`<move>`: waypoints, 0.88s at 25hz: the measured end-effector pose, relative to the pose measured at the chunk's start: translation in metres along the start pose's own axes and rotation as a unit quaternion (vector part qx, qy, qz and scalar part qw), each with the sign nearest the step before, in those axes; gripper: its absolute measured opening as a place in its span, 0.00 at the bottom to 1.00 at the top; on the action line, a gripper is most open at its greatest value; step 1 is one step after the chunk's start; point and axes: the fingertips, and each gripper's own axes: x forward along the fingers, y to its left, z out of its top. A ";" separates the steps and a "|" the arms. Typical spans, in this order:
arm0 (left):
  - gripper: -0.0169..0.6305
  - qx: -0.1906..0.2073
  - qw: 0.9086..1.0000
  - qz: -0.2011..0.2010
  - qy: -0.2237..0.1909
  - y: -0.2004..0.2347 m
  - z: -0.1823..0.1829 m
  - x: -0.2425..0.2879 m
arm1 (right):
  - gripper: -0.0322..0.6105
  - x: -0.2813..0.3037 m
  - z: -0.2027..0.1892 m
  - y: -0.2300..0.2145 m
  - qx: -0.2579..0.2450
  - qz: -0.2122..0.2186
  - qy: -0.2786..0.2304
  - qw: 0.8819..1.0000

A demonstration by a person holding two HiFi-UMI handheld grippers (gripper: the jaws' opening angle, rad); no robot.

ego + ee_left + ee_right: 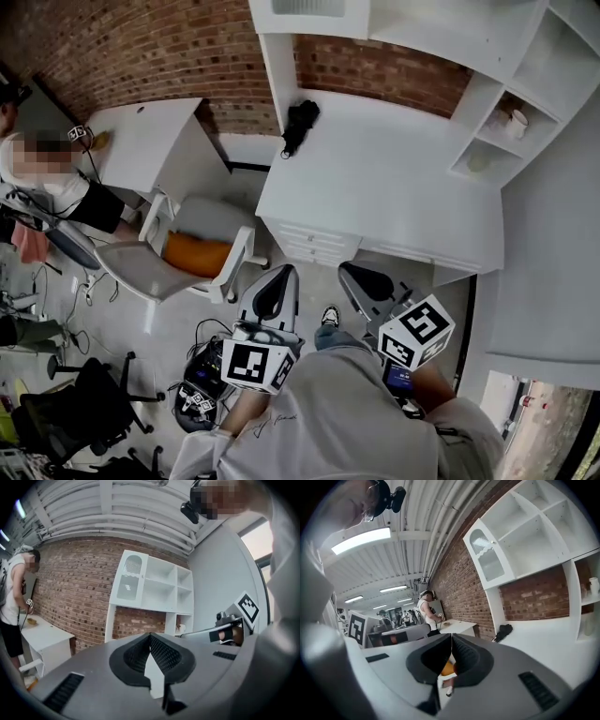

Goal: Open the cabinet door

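Both forearms reach fwd from the person's grey sweatshirt [347, 412], side by side, low in head view. Left gripper [284, 274], a grey two-jaw tool w/ black ribbed pads [165, 656], points to approx 12 o'clock and sits roughly level. Its black-and-white marker cube [258, 364] is at the rear. Jaws are closed tip to tip, nothing between them. Right gripper [347, 272], same build, points to approx 11 o'clock w/ nose tipped a little down. Its jaws are also pressed together & empty.

White cabinet door w/ arched glass pane [130, 576] fronts the top-left bay of the white open-shelf hutch [183, 597], which stands on the white desk [375, 187]. The door looks closed. In left gripper view it's at 11 o'clock above the jaws, well apart. In right gripper view it's at 1 o'clock, high up, w/ a small knob on its right edge, also well apart. Neither gripper touches the door or the desk.

Black soft bundle [300, 124] lies on the desk by the hutch's left post. White swivel chair w/ orange cushion [197, 251] is at 10 o'clock from the left gripper. Red brick wall [141, 47] runs behind. A second person [66, 192] stands at a smaller white table [150, 141] at 10 o'clock.
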 end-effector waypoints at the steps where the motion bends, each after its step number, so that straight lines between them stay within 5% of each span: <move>1: 0.05 0.012 1.000 0.001 0.002 0.003 0.000 0.012 | 0.09 0.007 0.001 -0.011 0.008 0.000 -0.001 1.000; 6: 0.05 0.018 1.000 -0.006 0.020 0.007 -0.005 0.062 | 0.09 0.031 -0.006 -0.046 0.081 0.036 0.004 0.996; 12: 0.05 0.018 0.998 -0.027 0.046 0.006 -0.007 0.101 | 0.09 0.044 0.001 -0.072 0.076 0.032 0.012 0.997; 22: 0.05 0.012 0.997 -0.066 0.023 0.049 0.009 0.144 | 0.09 0.092 0.027 -0.096 0.030 -0.025 0.007 0.999</move>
